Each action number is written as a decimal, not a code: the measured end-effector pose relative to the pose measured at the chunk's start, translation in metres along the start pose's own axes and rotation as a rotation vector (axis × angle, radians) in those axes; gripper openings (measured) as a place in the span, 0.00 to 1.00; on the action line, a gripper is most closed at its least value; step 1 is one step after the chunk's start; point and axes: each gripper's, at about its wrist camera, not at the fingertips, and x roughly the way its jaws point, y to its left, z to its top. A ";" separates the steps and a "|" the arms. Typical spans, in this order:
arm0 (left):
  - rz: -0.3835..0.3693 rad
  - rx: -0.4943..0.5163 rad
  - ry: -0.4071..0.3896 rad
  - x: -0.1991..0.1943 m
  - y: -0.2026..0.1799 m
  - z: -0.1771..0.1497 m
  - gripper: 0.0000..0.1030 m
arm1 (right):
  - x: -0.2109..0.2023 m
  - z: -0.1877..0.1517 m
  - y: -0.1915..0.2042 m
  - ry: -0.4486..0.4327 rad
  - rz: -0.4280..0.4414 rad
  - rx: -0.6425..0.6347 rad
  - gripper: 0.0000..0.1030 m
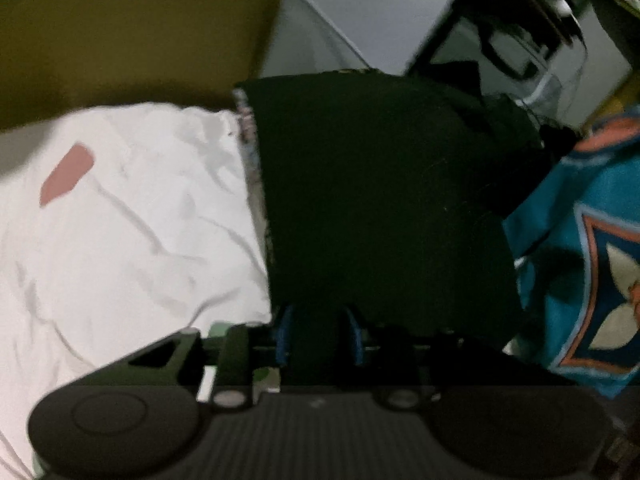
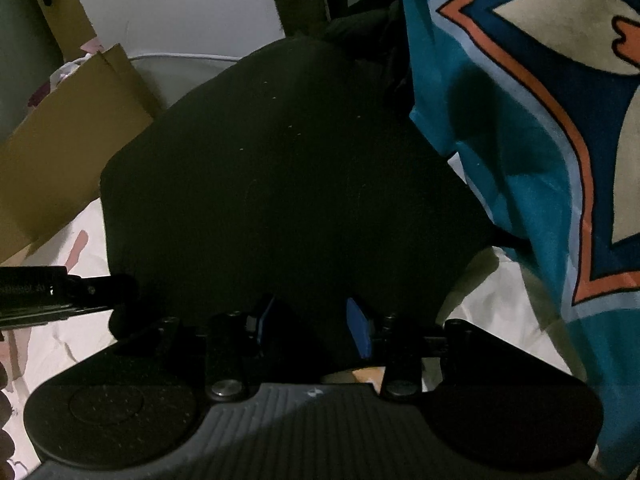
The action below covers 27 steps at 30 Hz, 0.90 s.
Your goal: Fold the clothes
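A black garment (image 1: 380,200) lies spread over the white bed sheet (image 1: 120,240); it also fills the middle of the right wrist view (image 2: 280,184). My left gripper (image 1: 320,332) is shut on the near edge of the black garment, blue pads (image 1: 283,332) pressed on the cloth. My right gripper (image 2: 314,326) is shut on another part of the same near edge, its blue pads (image 2: 358,328) against the fabric. The left gripper's body (image 2: 48,292) shows at the left of the right wrist view.
A teal blanket with orange and cream pattern (image 1: 592,248) lies right of the garment, also in the right wrist view (image 2: 540,120). A brown cardboard box (image 2: 68,144) stands at the left by the white wall (image 1: 360,12). Dark furniture (image 1: 520,40) stands behind.
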 end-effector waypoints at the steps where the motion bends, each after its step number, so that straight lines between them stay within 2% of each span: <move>1: 0.006 -0.011 0.003 -0.002 0.001 0.000 0.38 | -0.003 0.001 0.001 -0.004 -0.002 -0.004 0.45; 2: 0.010 -0.015 0.007 -0.004 0.001 0.000 0.42 | -0.006 0.003 0.001 -0.006 -0.004 -0.007 0.47; 5: 0.019 -0.016 0.019 -0.010 0.000 0.003 0.58 | -0.014 0.008 0.003 0.001 -0.005 -0.005 0.63; 6: 0.026 -0.017 0.022 -0.012 -0.001 0.005 0.61 | -0.017 0.010 0.005 0.005 -0.005 0.000 0.67; 7: 0.032 -0.017 0.025 -0.014 -0.002 0.007 0.62 | -0.019 0.011 0.006 0.011 -0.004 0.005 0.69; 9: 0.051 -0.008 0.033 -0.019 -0.004 0.011 0.72 | -0.023 0.014 0.009 0.019 -0.009 0.014 0.75; 11: 0.071 0.005 0.044 -0.023 -0.005 0.016 0.78 | -0.029 0.019 0.011 0.021 -0.015 0.031 0.80; 13: 0.086 0.012 0.057 -0.027 -0.006 0.021 0.78 | -0.036 0.025 0.013 0.024 -0.018 0.043 0.88; 17: 0.090 0.016 0.073 -0.040 -0.006 0.029 0.79 | -0.049 0.038 0.022 0.036 -0.019 0.047 0.90; 24: 0.155 0.007 0.098 -0.070 -0.009 0.039 0.80 | -0.069 0.056 0.036 0.086 -0.033 0.054 0.93; 25: 0.163 0.005 0.098 -0.076 -0.010 0.040 0.81 | -0.074 0.058 0.038 0.092 -0.032 0.051 0.93; 27: 0.176 -0.001 0.104 -0.088 -0.011 0.042 0.90 | -0.083 0.063 0.041 0.101 -0.028 0.044 0.93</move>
